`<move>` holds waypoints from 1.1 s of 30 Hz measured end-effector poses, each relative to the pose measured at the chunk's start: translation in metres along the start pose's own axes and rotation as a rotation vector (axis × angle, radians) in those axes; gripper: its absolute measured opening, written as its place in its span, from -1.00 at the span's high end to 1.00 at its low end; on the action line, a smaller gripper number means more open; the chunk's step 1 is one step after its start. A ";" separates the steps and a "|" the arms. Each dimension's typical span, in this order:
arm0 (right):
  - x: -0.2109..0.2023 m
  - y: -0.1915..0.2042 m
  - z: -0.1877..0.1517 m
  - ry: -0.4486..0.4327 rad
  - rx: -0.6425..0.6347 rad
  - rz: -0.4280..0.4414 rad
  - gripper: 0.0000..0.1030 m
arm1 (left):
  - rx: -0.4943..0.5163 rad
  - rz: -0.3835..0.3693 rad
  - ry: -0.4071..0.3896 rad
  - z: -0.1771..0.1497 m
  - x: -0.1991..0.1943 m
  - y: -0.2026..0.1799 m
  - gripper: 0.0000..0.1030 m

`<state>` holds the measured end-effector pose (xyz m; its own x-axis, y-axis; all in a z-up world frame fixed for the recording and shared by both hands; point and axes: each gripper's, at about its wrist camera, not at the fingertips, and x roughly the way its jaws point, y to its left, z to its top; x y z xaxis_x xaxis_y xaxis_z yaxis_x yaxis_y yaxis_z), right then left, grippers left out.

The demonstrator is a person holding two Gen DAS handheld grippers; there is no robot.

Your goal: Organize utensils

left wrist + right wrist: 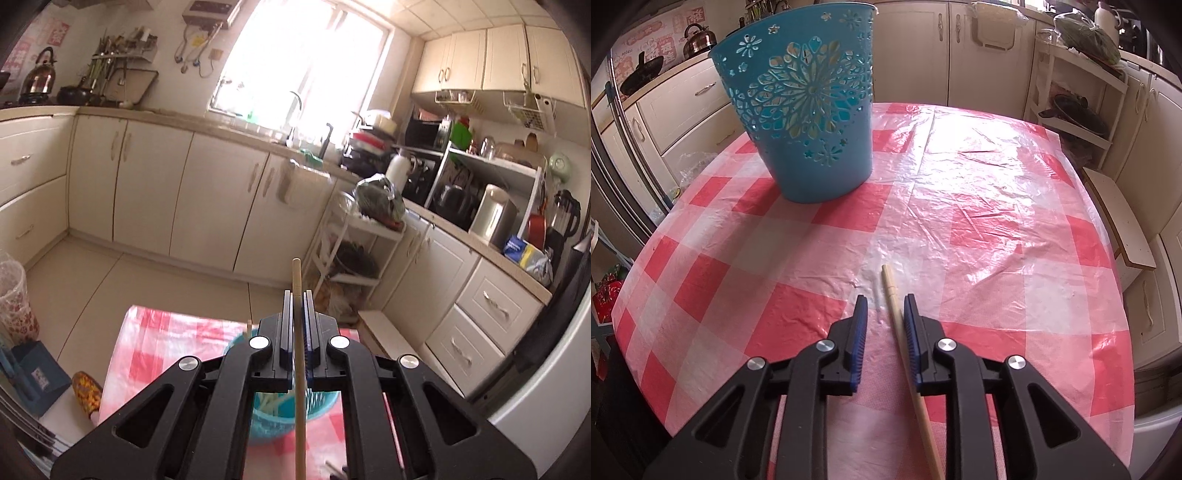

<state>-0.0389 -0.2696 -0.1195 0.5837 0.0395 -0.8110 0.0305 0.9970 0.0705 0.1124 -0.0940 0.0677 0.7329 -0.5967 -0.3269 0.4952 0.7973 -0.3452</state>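
Right wrist: chopstick [897, 325] between (parted) fingers [911, 325]

A kettle [38, 75] sits on the counter near cream cabinets [147, 184]; a checked tablecloth [960, 192] covers the table.

Chopstick [298, 354] clamped over blue basket [325, 404], 2nd chopstick [908, 354] on table
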 end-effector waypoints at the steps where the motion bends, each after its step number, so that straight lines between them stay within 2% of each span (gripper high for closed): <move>1: 0.000 0.000 0.000 0.000 -0.001 0.001 0.59 | -0.004 0.009 -0.035 0.006 0.009 -0.001 0.91; 5: 0.000 -0.001 0.000 -0.003 0.001 0.014 0.55 | -0.004 0.045 -0.130 0.019 0.041 -0.002 0.91; 8: 0.000 0.001 -0.001 -0.005 -0.006 0.020 0.47 | -0.002 0.083 -0.166 0.018 0.063 0.000 0.91; 14: 0.001 0.002 -0.001 -0.007 -0.016 0.021 0.44 | 0.003 0.111 -0.127 -0.001 0.093 0.007 0.91; 22: 0.002 0.000 0.000 -0.007 -0.014 0.032 0.45 | 0.048 0.113 -0.038 -0.026 0.091 0.012 0.86; 23: 0.002 0.000 0.000 -0.008 -0.017 0.033 0.45 | 0.048 0.118 -0.045 -0.028 0.084 0.013 0.71; 24: 0.002 0.000 0.000 -0.008 -0.018 0.033 0.46 | 0.043 0.128 -0.056 -0.029 0.074 0.015 0.39; 25: 0.002 0.000 0.000 -0.008 -0.020 0.029 0.48 | 0.032 0.141 -0.073 -0.029 0.063 0.018 0.18; 26: 0.001 -0.001 0.000 -0.008 -0.021 0.022 0.57 | 0.014 0.161 -0.100 -0.030 0.049 0.022 -0.19; 27: 0.001 -0.002 0.000 -0.008 -0.018 0.019 0.65 | -0.002 0.183 -0.129 -0.033 0.034 0.026 -0.48; 29: 0.001 -0.007 0.000 -0.007 0.004 0.020 0.80 | -0.019 0.231 -0.167 -0.040 0.006 0.036 -0.72; 30: 0.000 -0.010 0.000 -0.006 0.017 0.025 0.85 | -0.020 0.255 -0.173 -0.046 -0.006 0.042 -0.77; 33: -0.002 -0.019 0.000 -0.009 0.079 0.066 0.89 | -0.026 0.312 -0.118 -0.075 -0.025 0.064 -0.85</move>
<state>-0.0406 -0.2888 -0.1193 0.5939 0.1041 -0.7978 0.0550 0.9840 0.1693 0.0908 -0.0352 -0.0122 0.8967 -0.3087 -0.3171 0.2275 0.9362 -0.2679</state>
